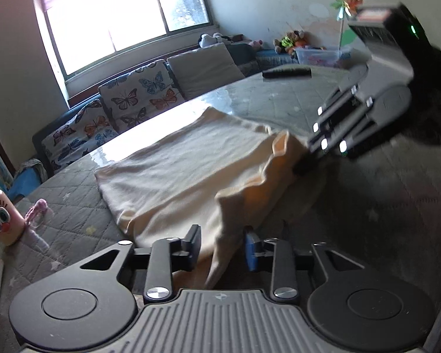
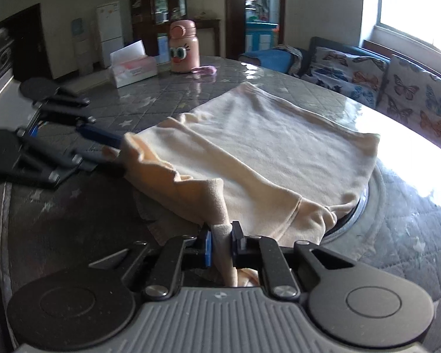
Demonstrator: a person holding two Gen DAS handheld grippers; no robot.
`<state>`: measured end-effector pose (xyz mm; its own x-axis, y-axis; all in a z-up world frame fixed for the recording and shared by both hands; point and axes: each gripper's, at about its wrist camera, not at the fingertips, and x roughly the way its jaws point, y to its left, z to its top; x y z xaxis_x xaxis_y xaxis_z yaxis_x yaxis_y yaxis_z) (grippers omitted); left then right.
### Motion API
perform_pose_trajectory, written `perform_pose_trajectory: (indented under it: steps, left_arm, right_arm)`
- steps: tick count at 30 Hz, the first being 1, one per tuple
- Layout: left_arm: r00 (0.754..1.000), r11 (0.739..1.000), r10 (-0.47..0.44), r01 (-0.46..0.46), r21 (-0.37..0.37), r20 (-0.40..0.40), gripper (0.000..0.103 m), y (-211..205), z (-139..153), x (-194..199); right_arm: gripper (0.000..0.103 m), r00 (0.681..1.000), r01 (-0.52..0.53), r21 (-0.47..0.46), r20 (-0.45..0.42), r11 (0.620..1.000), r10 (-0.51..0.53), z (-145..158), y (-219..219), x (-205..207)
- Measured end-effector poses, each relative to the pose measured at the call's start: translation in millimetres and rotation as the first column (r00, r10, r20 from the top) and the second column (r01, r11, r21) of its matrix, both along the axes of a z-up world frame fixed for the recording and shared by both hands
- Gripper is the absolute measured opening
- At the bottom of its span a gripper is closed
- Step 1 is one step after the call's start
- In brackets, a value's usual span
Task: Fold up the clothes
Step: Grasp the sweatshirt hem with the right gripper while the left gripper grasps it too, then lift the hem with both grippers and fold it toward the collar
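A: Where is the cream garment (image 2: 279, 144) lying?
B: On the table (image 2: 161, 94). Right gripper (image 2: 222, 242) fingers are pinching its edge; left gripper (image 1: 222, 245) fingers are standing spread around a fold.

A pale cream-yellow garment (image 2: 264, 135) lies on the surface (image 2: 167, 94), which is grey, quilted in diamonds and dotted with pale stars. Near its far edge stands a pink bottle (image 2: 183, 47) with cartoon eyes. The sofa cushions (image 1: 138, 94) are white with blue, orange and black butterflies.
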<state>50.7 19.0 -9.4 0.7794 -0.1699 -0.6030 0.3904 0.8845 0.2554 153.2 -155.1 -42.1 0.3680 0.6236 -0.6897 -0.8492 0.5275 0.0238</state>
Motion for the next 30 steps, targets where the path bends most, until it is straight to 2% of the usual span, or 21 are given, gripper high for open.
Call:
perform_pose_trajectory:
  steps: [7, 20, 21, 22, 25, 27, 30]
  left_arm:
    - [0.998, 0.993, -0.045, 0.041, 0.107, 0.039, 0.04, 8.7, -11.7, -5.4]
    - [0.988, 0.965, -0.156, 0.151, 0.213, 0.008, 0.04, 7.1, -21.9, 2.5]
    - [0.987, 0.964, -0.162, 0.157, 0.214, 0.004, 0.034, 7.5, -22.2, 4.4]
    - [0.987, 0.964, -0.161, 0.157, 0.214, -0.001, 0.022, 8.2, -22.2, 6.7]
    - [0.988, 0.969, -0.153, 0.152, 0.195, -0.007, 0.01, 12.8, -19.8, 11.5]
    - [0.989, 0.973, -0.15, 0.148, 0.174, -0.005, 0.006, 15.9, -15.3, 10.8]
    - [0.989, 0.978, -0.146, 0.144, 0.152, 0.002, 0.006, 18.5, -7.6, 4.8]
  right_arm:
    - [0.01, 0.996, 0.083, 0.013, 0.01, 0.996, -0.083, 6.8, 5.1, -5.2]
    - [0.009, 0.99, 0.136, 0.037, 0.032, 0.99, -0.137, 16.9, 11.2, -1.8]
    - [0.009, 0.99, 0.136, 0.04, 0.032, 0.99, -0.137, 17.3, 11.1, -1.7]
    - [0.009, 0.99, 0.137, 0.041, 0.033, 0.99, -0.139, 17.0, 11.2, -1.4]
    - [0.008, 0.989, 0.145, 0.049, 0.035, 0.988, -0.147, 16.8, 10.4, -1.8]
    - [0.008, 0.988, 0.144, 0.054, 0.041, 0.988, -0.146, 17.4, 9.0, -3.8]
    - [0.008, 0.989, 0.14, 0.059, 0.046, 0.988, -0.143, 19.0, 7.1, -7.4]
